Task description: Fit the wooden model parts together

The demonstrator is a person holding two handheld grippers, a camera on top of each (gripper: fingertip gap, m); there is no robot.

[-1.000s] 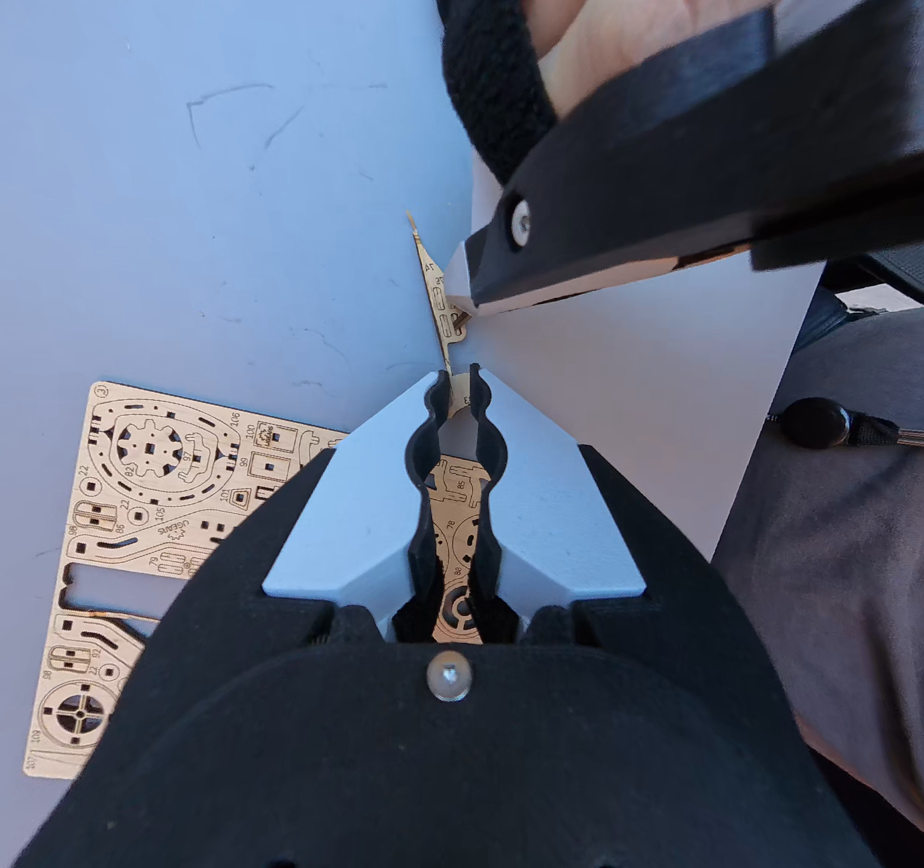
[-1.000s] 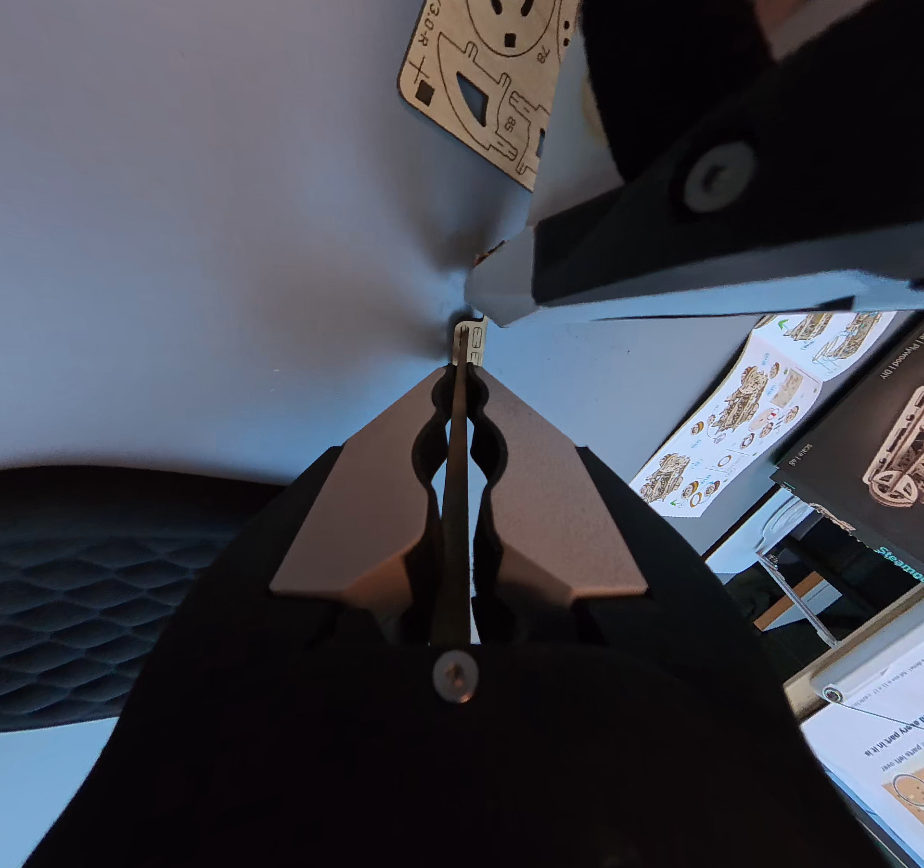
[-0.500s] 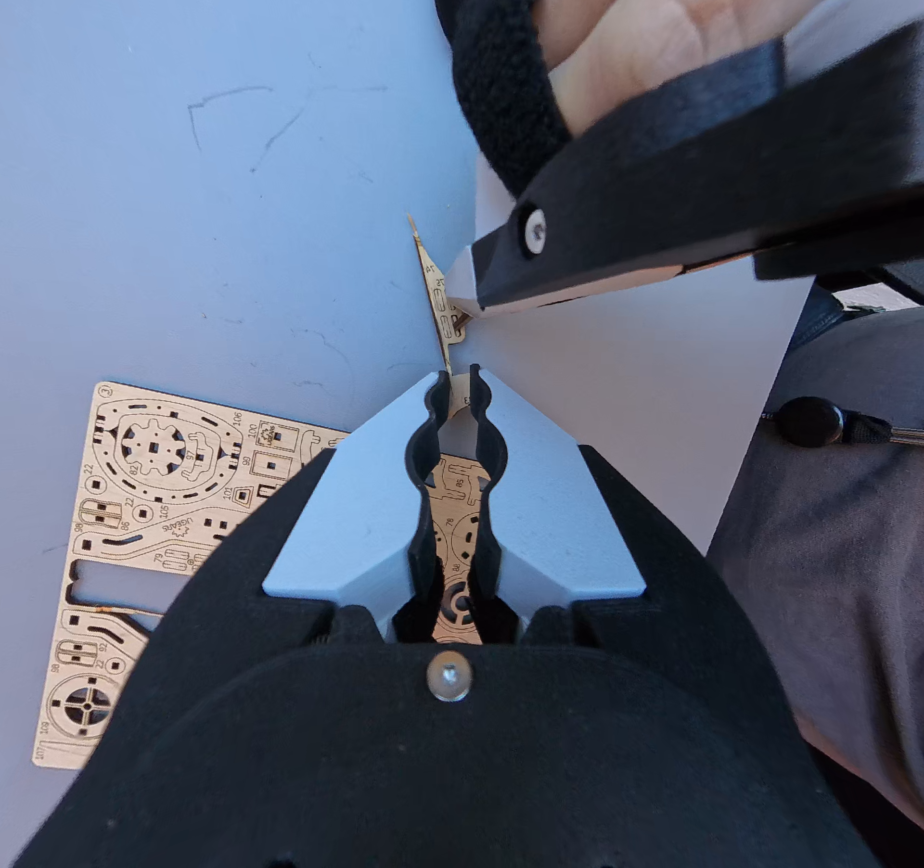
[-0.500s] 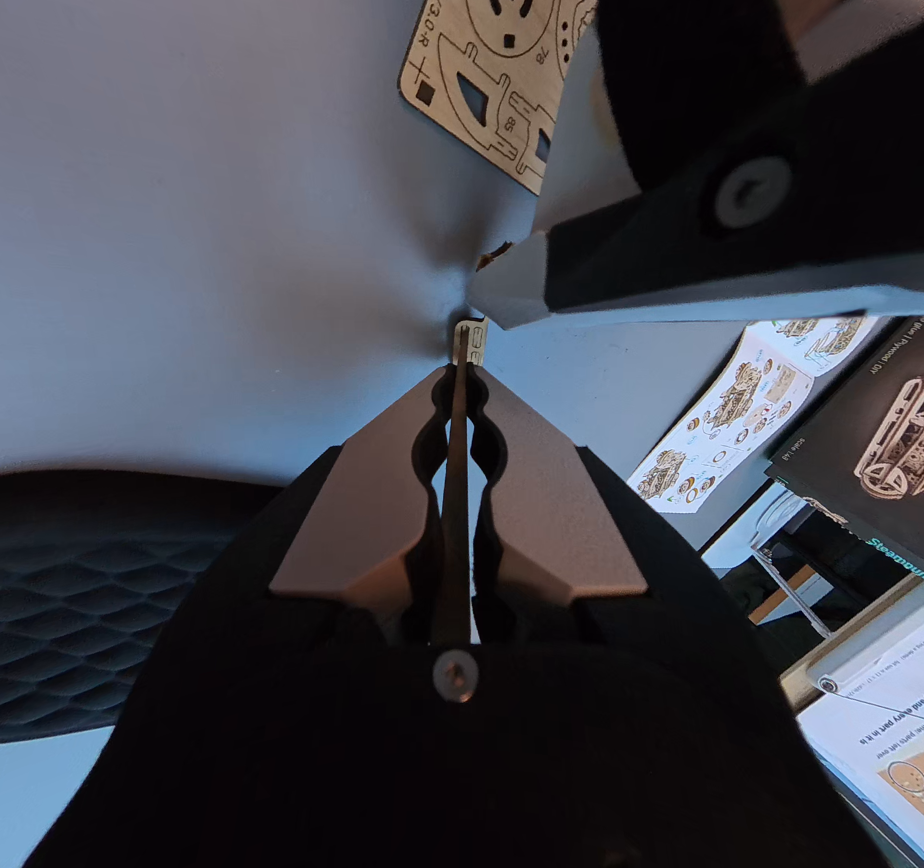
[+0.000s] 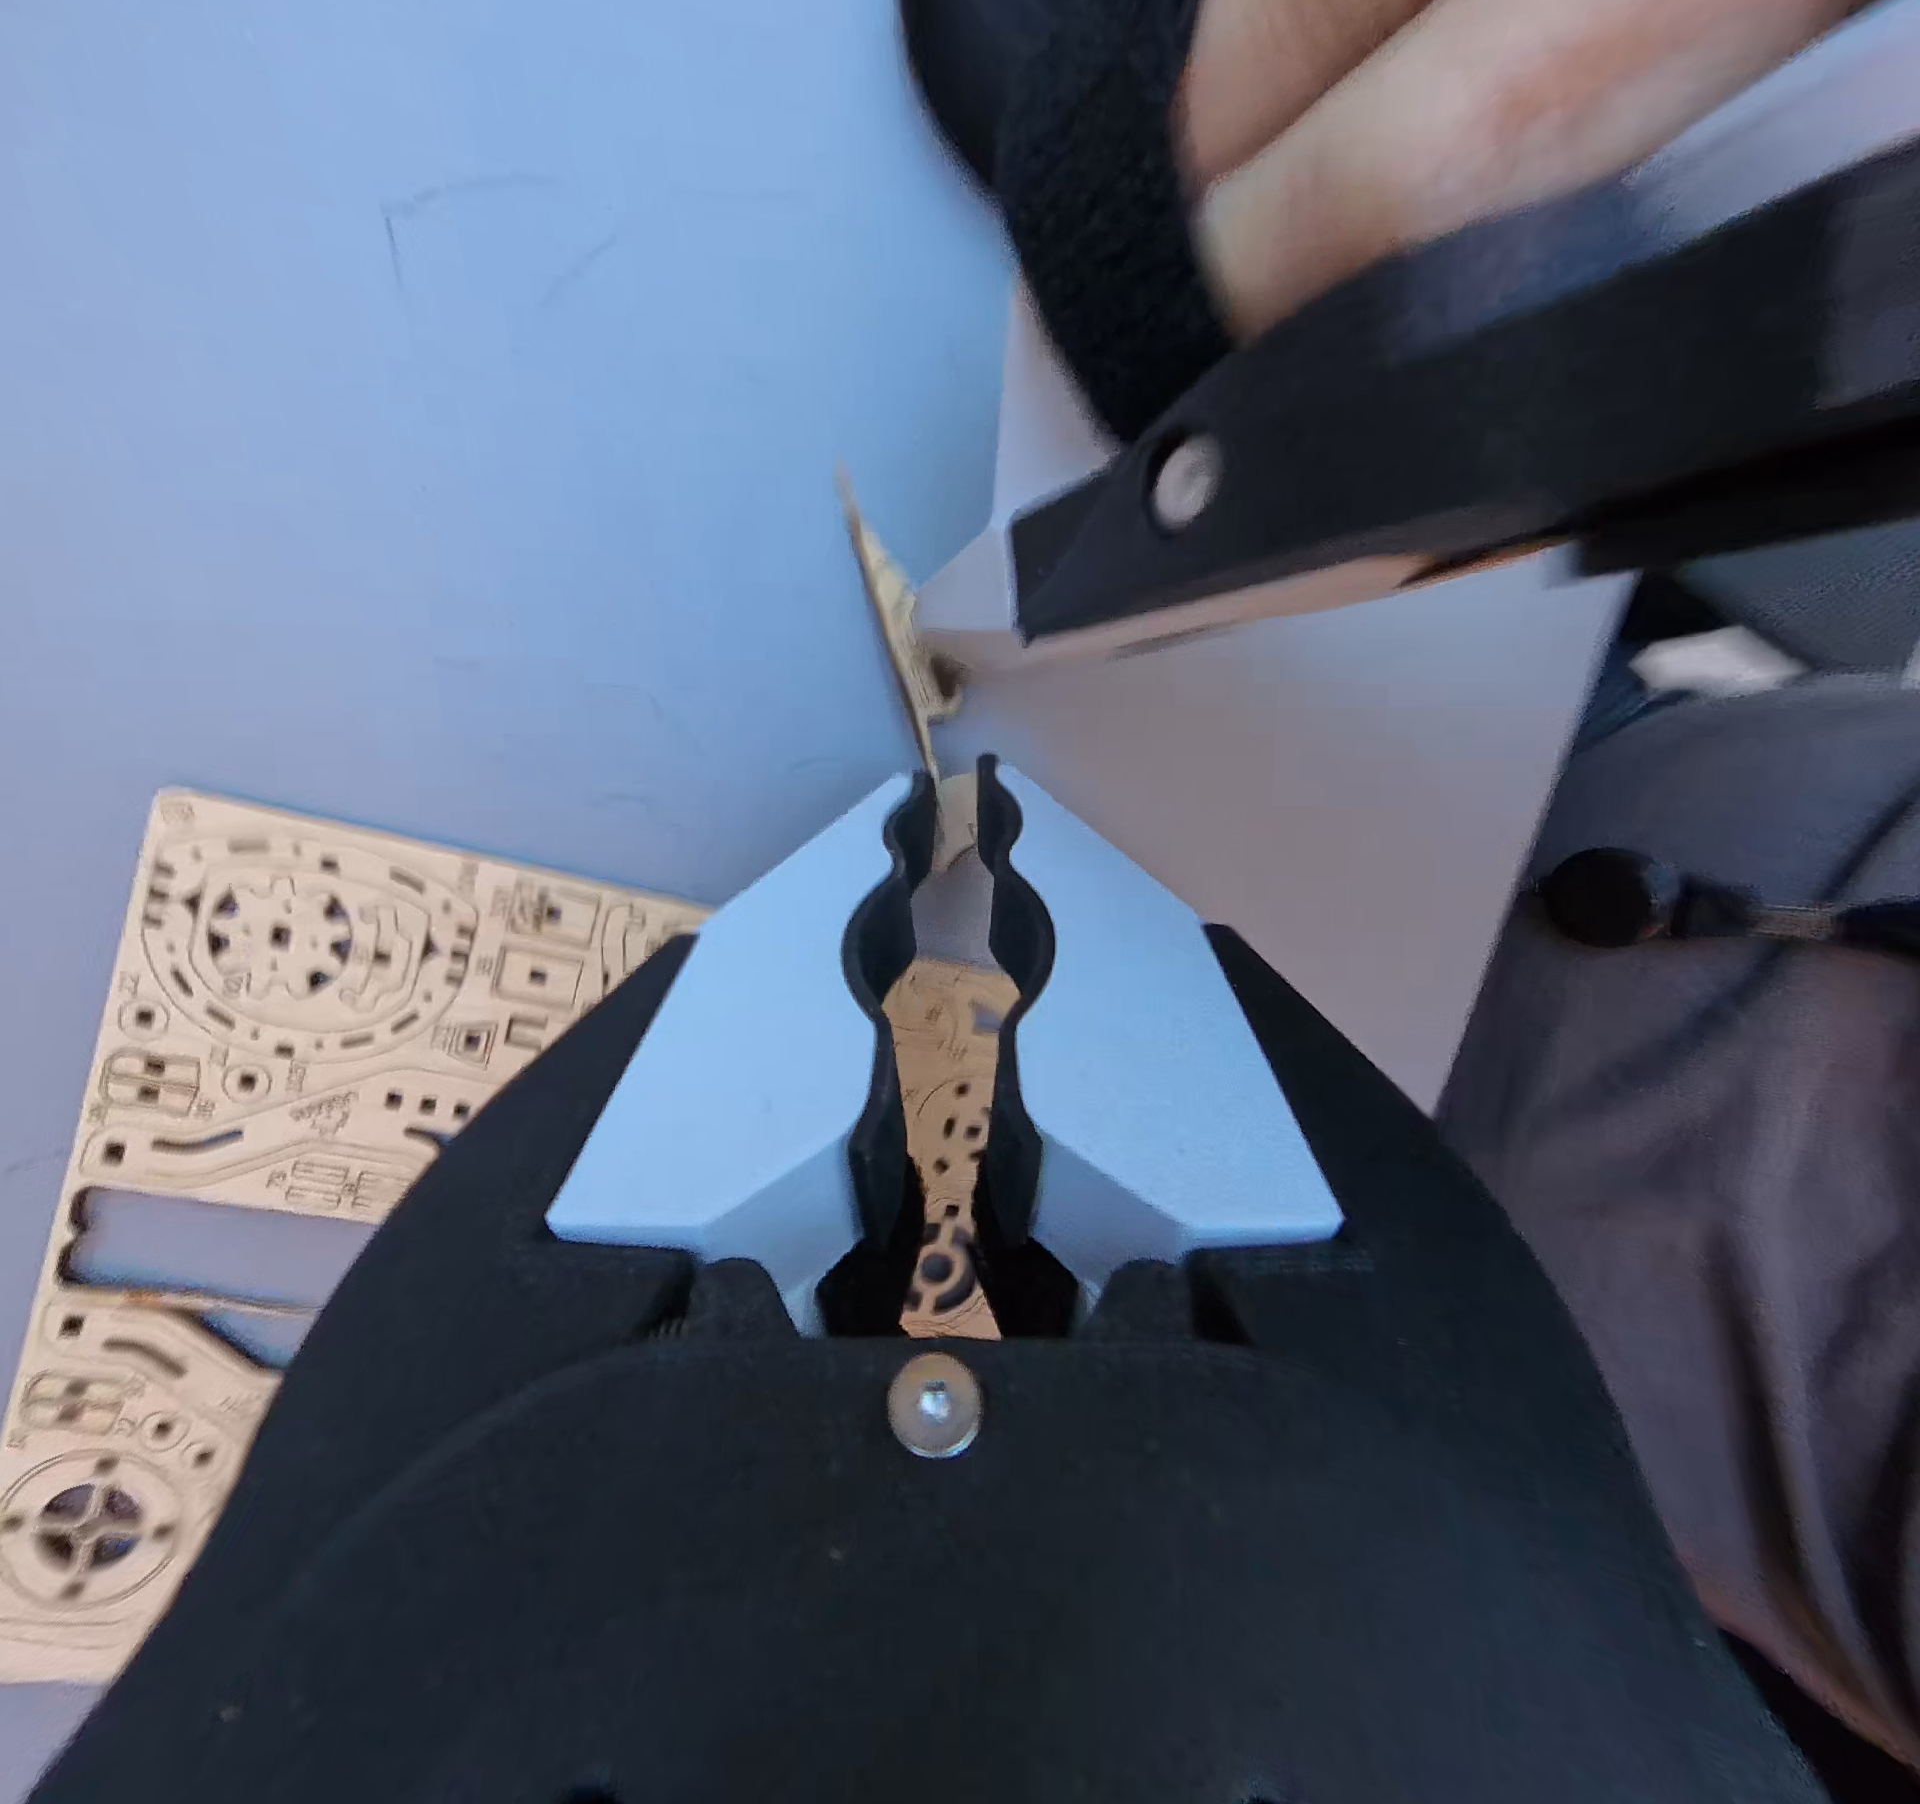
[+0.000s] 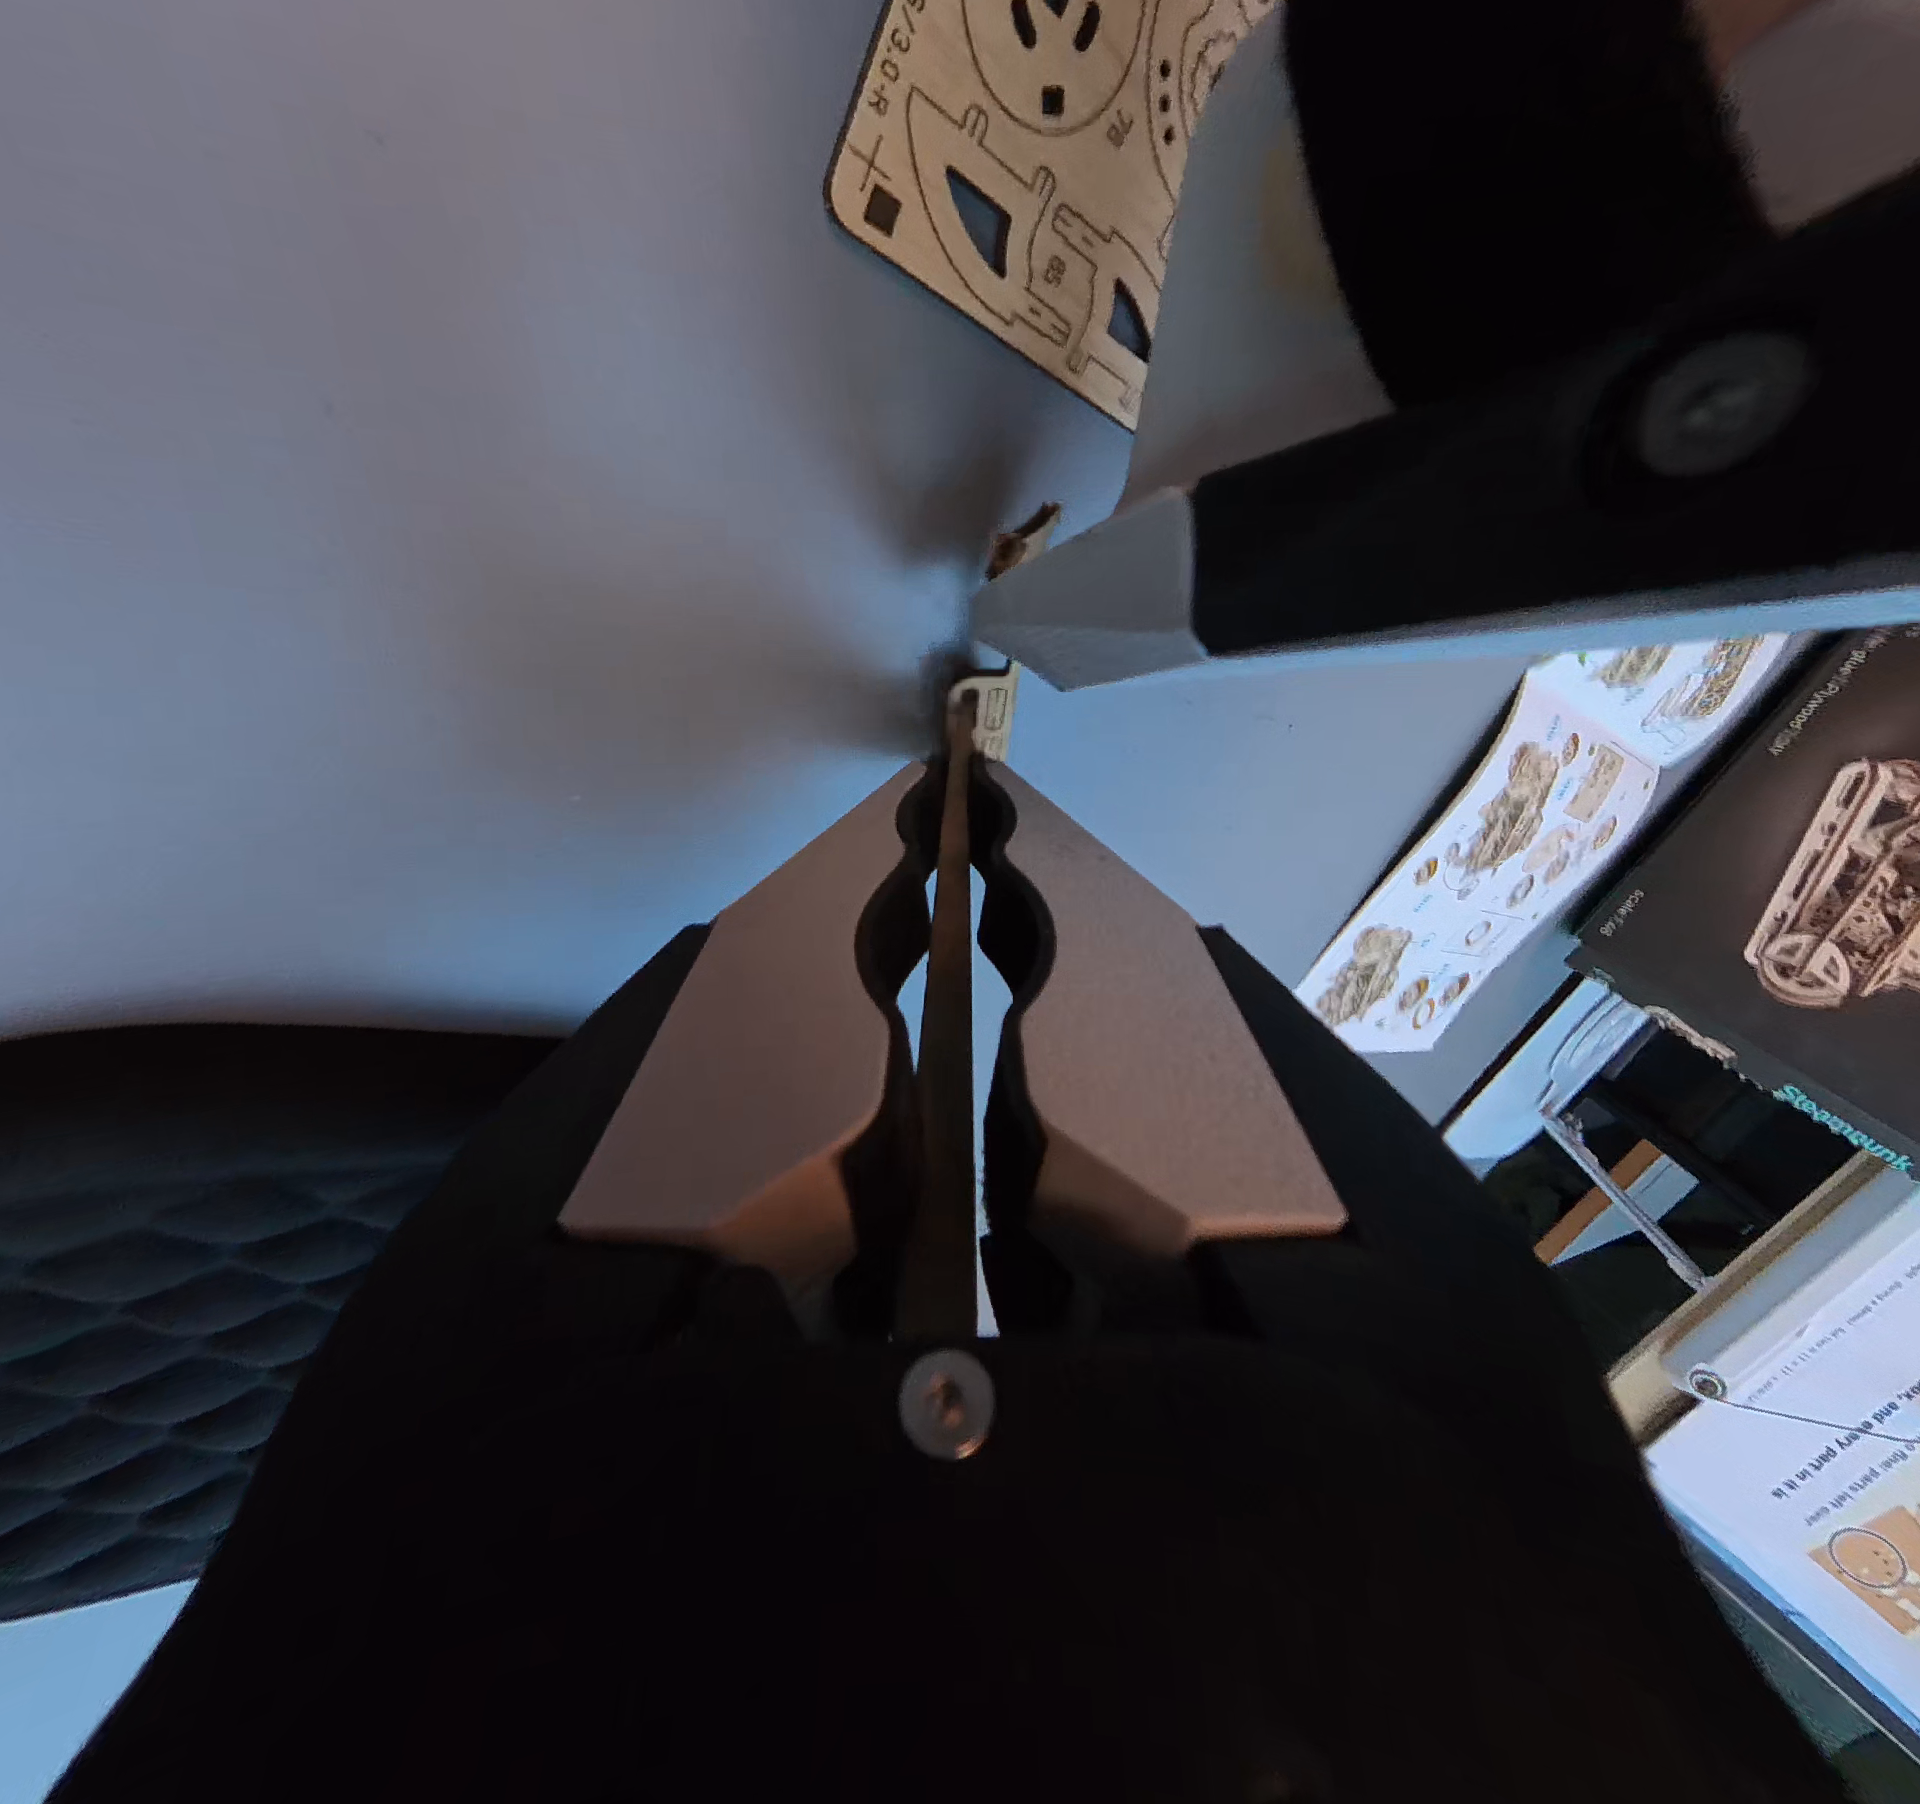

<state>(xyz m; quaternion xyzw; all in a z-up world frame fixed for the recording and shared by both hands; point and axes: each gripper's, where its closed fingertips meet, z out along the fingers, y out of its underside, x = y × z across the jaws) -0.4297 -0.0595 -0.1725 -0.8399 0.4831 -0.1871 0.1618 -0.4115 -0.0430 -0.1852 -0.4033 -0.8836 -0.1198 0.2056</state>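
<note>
my left gripper (image 5: 953, 786) pinches a small wooden tab (image 5: 954, 827) at its tips, my right gripper (image 6: 964, 775) is clamped on a thin wooden strip (image 6: 948, 1027) seen edge-on — the two pieces meet just above the pale table (image 5: 416, 300), with the laser-cut sheet (image 5: 260, 1006) lying flat beside them.

My left gripper (image 5: 954, 798) has a black body, pale grey fingers (image 5: 769, 1048) and black wavy pads. One silver screw (image 5: 934, 1419) sits centrally. My right gripper (image 6: 954, 778) matches; I wear grey trousers (image 5: 1704, 1183).

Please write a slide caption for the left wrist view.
Left gripper and right gripper bring two small wooden parts together above the table.
</note>
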